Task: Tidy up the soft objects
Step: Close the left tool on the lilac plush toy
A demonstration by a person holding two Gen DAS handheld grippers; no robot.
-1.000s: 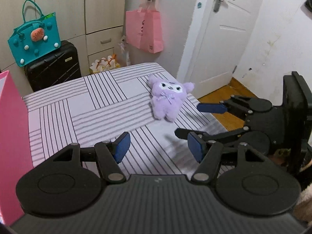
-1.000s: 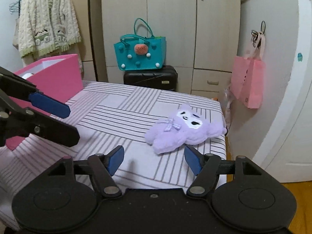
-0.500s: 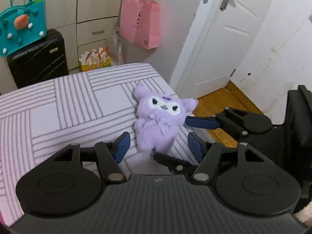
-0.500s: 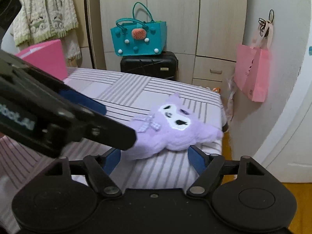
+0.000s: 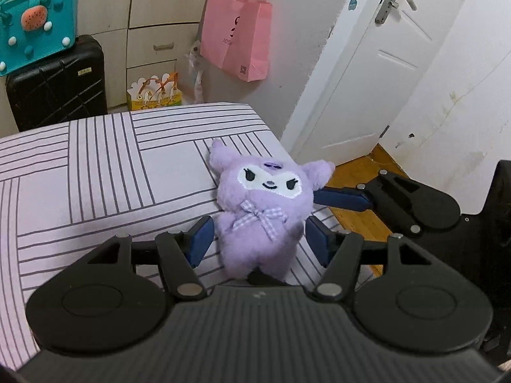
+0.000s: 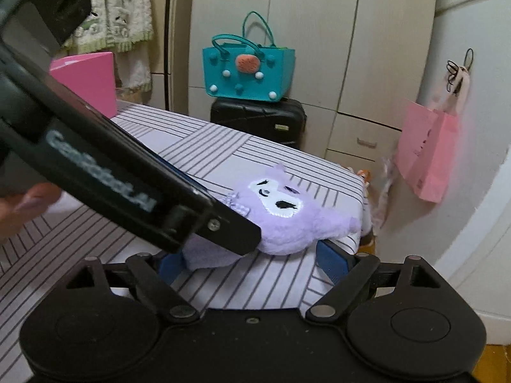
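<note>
A purple plush toy (image 5: 262, 210) with a white face and a checked bow lies face up near the corner of the striped bed (image 5: 95, 175). My left gripper (image 5: 260, 242) straddles the toy's body; its jaws are closing, and a thin gap shows at each blue pad. In the right wrist view the plush toy (image 6: 287, 220) lies between the blue fingertips of my right gripper (image 6: 250, 263), whose jaws are opening and do not press on it. One right finger (image 5: 345, 199) shows beside the toy's head. The left gripper's body (image 6: 134, 191) hides the toy's lower half.
A pink box (image 6: 86, 79) stands at the bed's far left. Beyond the bed are a teal bag (image 6: 249, 70) on a black suitcase (image 6: 258, 118) and a pink paper bag (image 5: 236, 41) on the wall. The bed edge and wooden floor (image 5: 357, 172) lie right of the toy. A hand (image 6: 19, 210) holds the left gripper.
My left gripper moved down and in until the plush toy sits between its fingers. The right gripper's jaws widened and came closer around the toy. The left gripper now crosses the right wrist view.
</note>
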